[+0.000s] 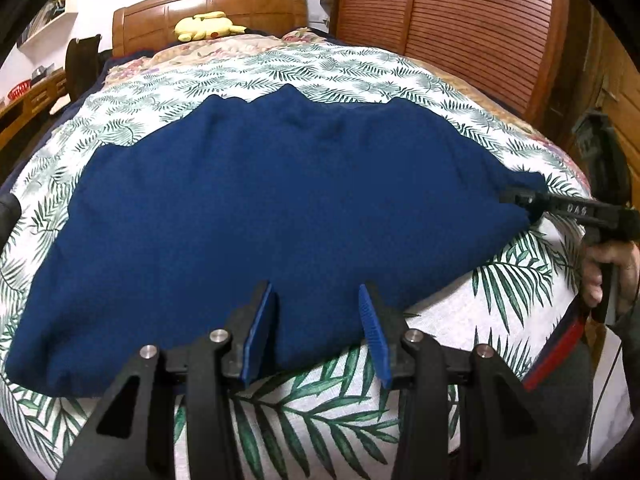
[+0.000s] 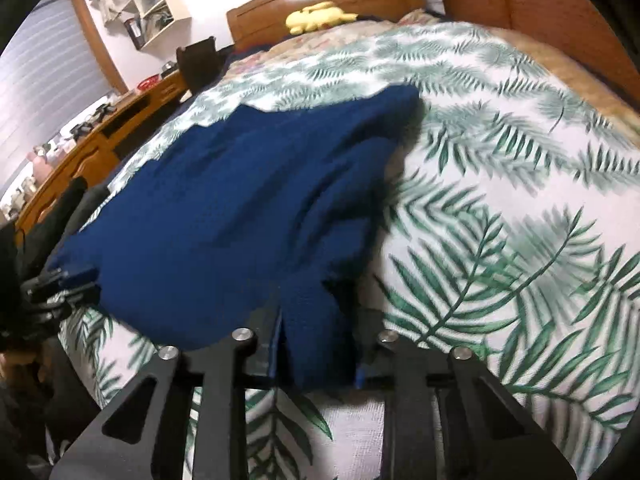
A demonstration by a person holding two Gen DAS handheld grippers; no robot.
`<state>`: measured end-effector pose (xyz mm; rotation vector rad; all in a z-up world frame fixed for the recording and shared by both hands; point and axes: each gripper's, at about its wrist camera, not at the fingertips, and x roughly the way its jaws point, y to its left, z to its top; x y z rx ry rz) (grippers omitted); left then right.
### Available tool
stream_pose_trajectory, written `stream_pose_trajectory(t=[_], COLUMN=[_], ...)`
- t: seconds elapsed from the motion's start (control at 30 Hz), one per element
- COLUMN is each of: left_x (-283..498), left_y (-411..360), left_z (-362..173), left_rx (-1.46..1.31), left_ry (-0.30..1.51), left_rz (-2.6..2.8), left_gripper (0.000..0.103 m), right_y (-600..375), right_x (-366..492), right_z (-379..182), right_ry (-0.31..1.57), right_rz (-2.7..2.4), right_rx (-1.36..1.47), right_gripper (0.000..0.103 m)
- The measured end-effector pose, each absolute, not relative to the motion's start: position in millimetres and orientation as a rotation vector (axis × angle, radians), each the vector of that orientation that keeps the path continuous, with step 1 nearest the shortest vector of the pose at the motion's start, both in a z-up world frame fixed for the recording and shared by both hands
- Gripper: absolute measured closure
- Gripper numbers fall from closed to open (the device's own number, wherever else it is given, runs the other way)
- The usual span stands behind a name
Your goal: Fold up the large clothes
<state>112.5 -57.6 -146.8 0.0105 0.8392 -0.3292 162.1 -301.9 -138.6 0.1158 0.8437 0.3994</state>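
Your right gripper (image 2: 318, 344) was clamped on a bunched corner of the navy knitted garment (image 1: 272, 208), which lay spread across the palm-leaf-printed white bedspread (image 1: 516, 304). Your left gripper (image 1: 316, 332) hovered, jaws apart, over its near hem. Thick, limp knit: pulling one-sided would likely drag and wrinkle it.

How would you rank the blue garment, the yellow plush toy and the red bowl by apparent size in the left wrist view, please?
1. Blue garment, by far the largest.
2. Yellow plush toy.
3. Red bowl, smallest.
The toy and bowl sit far from the camera, so their true sizes stay unsure.
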Motion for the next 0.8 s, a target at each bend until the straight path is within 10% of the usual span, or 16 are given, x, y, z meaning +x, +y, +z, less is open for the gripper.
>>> stream_pose_trajectory(t=[0.5,0.8], left_x=[56,5], left_y=[42,129], left_z=[-83,-70], left_rx=[-0.083,-0.114], left_ry=[0.687,0.647], left_rz=[-0.239,-0.09], left_gripper=[0.06,0.06], right_y=[-124,54], right_x=[145,149], right_z=[16,-17], right_ry=[0.556,0.677], right_rz=[0.667,0.892], right_rx=[-0.163,-0.298], right_gripper=[0.09,0.078])
